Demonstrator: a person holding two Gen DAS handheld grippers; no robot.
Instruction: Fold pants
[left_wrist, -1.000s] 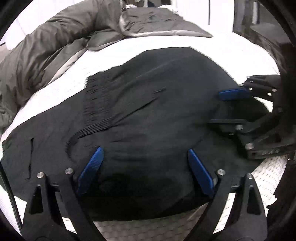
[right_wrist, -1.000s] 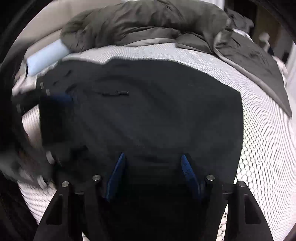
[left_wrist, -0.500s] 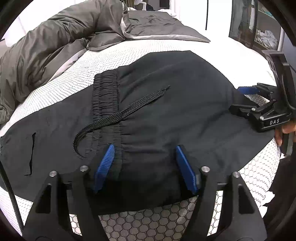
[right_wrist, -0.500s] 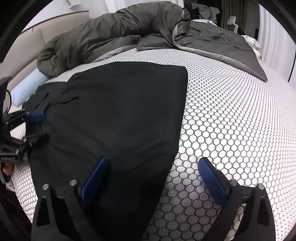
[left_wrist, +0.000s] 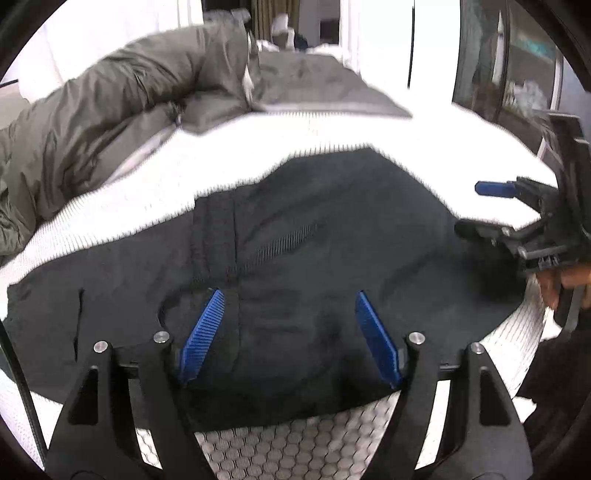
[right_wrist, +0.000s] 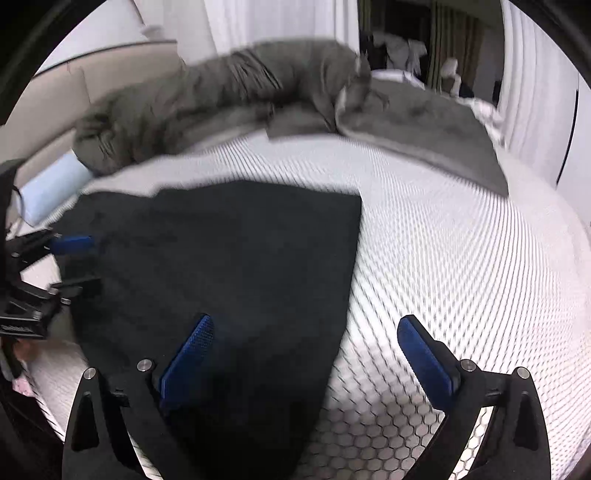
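Observation:
The black pants (left_wrist: 314, 240) lie folded flat on the white honeycomb bed cover, elastic waistband (left_wrist: 212, 236) and a drawstring on top. They also show in the right wrist view (right_wrist: 240, 258), with a straight right edge. My left gripper (left_wrist: 290, 336) is open and empty, hovering over the near edge of the pants. My right gripper (right_wrist: 306, 350) is open and empty, straddling the right edge of the pants. Each gripper appears in the other's view, the right one (left_wrist: 491, 206) and the left one (right_wrist: 70, 262), both with jaws apart.
A grey-brown duvet (left_wrist: 110, 118) is bunched along the far side of the bed (right_wrist: 461, 258). A light blue roll (right_wrist: 51, 184) lies at the far left. White curtains and a dark doorway stand behind. The bed edge is close below both grippers.
Both grippers have let go of the pants, opened and pulled back and up from the cloth. The pants now lie still, folded; both views are motion-blurred.

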